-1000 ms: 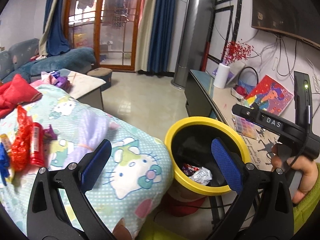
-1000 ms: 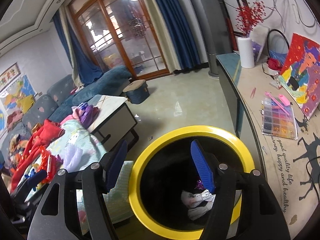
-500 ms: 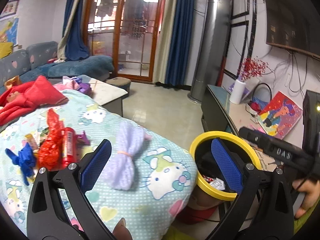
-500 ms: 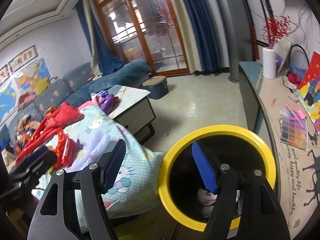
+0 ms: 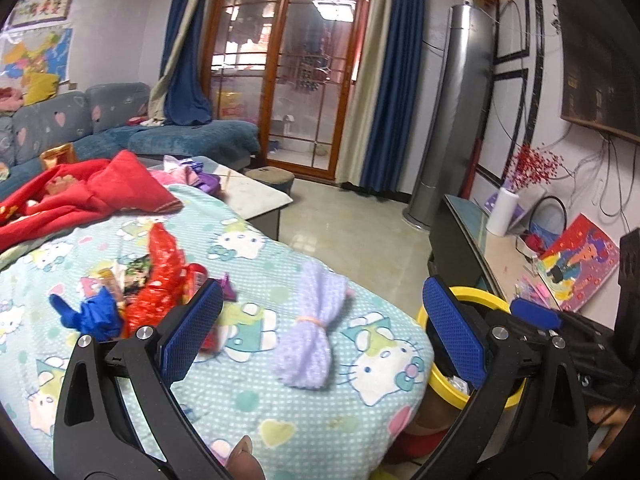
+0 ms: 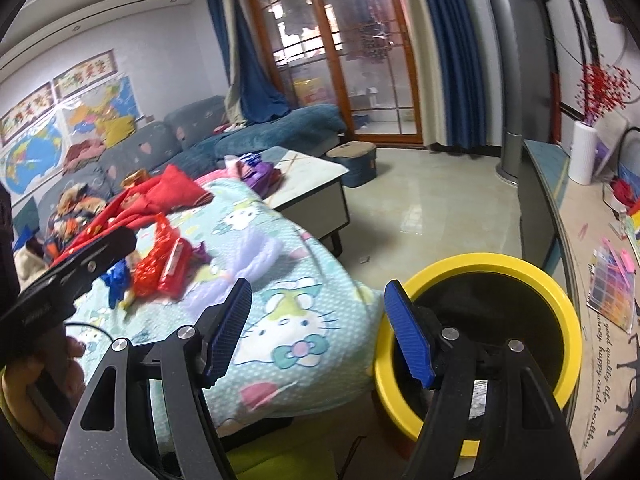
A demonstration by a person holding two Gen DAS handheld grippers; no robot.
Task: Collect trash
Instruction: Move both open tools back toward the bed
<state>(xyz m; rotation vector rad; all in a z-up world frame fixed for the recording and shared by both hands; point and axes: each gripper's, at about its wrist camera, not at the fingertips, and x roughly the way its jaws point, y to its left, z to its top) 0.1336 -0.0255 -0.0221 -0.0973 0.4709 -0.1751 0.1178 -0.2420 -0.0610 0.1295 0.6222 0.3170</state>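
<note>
A pile of wrappers lies on the cat-print blanket point(image 5: 256, 396): a red crinkled wrapper point(image 5: 162, 276), a blue one point(image 5: 90, 316) and smaller pieces. A lilac yarn bundle point(image 5: 310, 340) lies nearer the blanket's edge. The yellow-rimmed black bin point(image 6: 500, 272) stands on the floor to the right, with some trash at its bottom. My left gripper point(image 5: 320, 336) hangs open and empty above the blanket, the yarn between its fingers in view. My right gripper point(image 6: 320, 332) is open and empty, between the blanket's edge and the bin. The red wrapper point(image 6: 160, 260) also shows in the right wrist view.
Red clothes point(image 5: 88, 196) lie at the blanket's far end. A low white table point(image 6: 308, 180) stands beyond, then open tiled floor point(image 6: 432, 208). A long side counter point(image 6: 600, 280) with a bead box and a painting runs along the right wall. A blue sofa point(image 5: 188, 140) is at the back.
Both grippers have swung left, away from the bin and toward the blanket. The wrapper pile and yarn now sit nearer the middle of the left wrist view. Both stayed open and empty.
</note>
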